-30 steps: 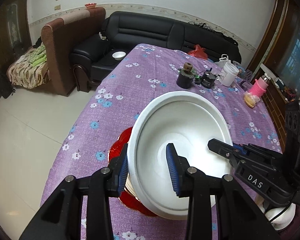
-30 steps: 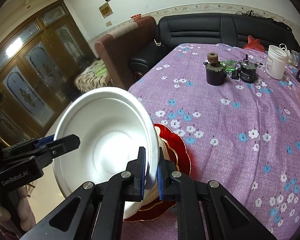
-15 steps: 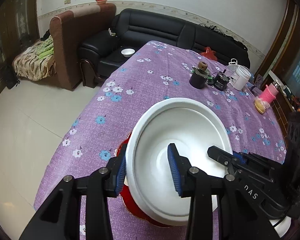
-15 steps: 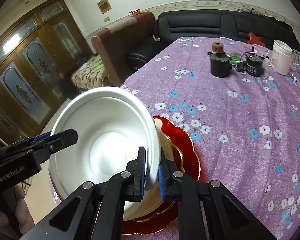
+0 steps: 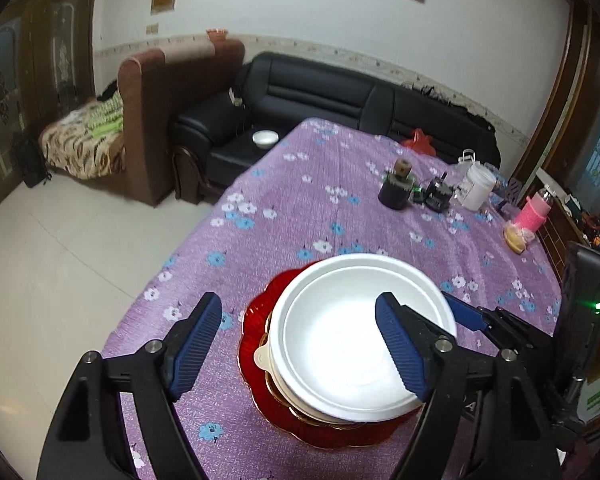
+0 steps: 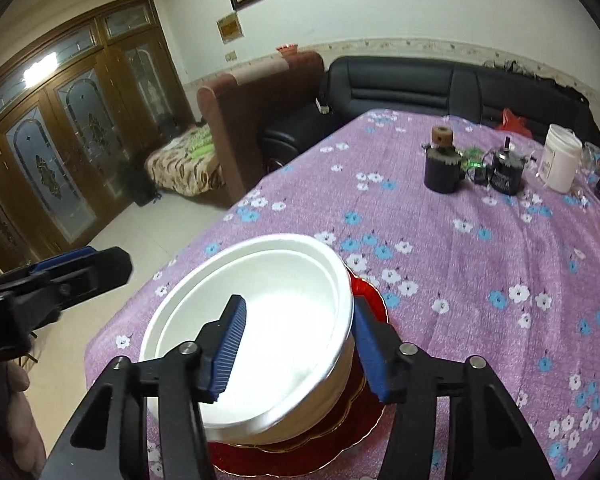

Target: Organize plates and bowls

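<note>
A white bowl (image 5: 352,344) (image 6: 268,312) rests level on a stack of dishes, on top of a cream dish (image 5: 262,358) and a red plate (image 5: 256,332) (image 6: 366,408). My left gripper (image 5: 298,300) straddles the bowl's left rim, one pad inside and one well outside, touching nothing. Its jaws are opening. My right gripper (image 6: 298,302) straddles the right rim with its jaws opening too; the outer pad stands close by the wall. Each gripper shows in the other's view, the right gripper (image 5: 472,320) and the left gripper (image 6: 84,264).
The stack sits near the left edge of the purple flowered tablecloth (image 5: 340,208). Farther back stand a dark jar with a cork (image 5: 396,192), a small motor (image 5: 438,196), a white tub (image 5: 476,188) and a pink bottle (image 5: 534,210). A black sofa (image 5: 340,96) lies behind.
Both grippers have let go of the white bowl's rim and spread wide. The bowl, held tilted before, now sits level on the stack.
</note>
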{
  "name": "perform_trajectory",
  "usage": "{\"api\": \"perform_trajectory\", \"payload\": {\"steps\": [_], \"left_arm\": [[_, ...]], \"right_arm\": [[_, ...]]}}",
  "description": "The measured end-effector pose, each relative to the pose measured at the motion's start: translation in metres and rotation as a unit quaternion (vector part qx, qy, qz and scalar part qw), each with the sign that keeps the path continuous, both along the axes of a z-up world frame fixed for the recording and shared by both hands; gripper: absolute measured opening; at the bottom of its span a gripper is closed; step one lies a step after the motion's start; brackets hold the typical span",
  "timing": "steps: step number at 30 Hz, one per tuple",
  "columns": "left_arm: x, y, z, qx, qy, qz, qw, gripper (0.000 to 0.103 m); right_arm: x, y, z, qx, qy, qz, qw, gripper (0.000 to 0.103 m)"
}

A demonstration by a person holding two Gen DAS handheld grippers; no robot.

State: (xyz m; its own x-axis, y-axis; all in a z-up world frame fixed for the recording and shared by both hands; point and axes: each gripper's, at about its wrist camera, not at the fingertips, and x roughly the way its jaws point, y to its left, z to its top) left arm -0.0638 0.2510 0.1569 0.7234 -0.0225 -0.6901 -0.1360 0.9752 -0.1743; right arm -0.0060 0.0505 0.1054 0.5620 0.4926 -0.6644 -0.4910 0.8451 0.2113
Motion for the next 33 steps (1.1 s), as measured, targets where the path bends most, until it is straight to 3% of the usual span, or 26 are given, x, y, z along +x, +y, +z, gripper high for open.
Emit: {"api": "perform_trajectory", "payload": {"steps": [7,17,25,27,33], "left_arm": [[-0.027,-0.01,0.013,0.018,-0.046,0.006,0.9988,0.084],[-0.053,-0.013,0.013,0.041,-0.077,0.037,0.9955,0.09],[-0.072,-0.01,-0.01,0.06,-0.1,0.107,0.9874,0.091],[-0.078,-0.017,-0.021,0.078,-0.103,0.126,0.9835,0.097],[-0.079,-0.035,-0.044,0.121,-0.069,0.128,0.982,0.099]], "right_arm": [[-0.016,-0.005,0.01,0.009,-0.037,-0.008,0.999,0.064],[-0.045,-0.033,0.015,0.041,-0.066,-0.034,0.996,0.072],[-0.063,-0.054,0.008,0.05,-0.072,-0.066,0.994,0.074],[-0.07,-0.056,0.005,0.051,-0.074,-0.073,0.993,0.075],[-0.089,-0.059,-0.008,0.054,-0.073,-0.081,0.993,0.077]]}}
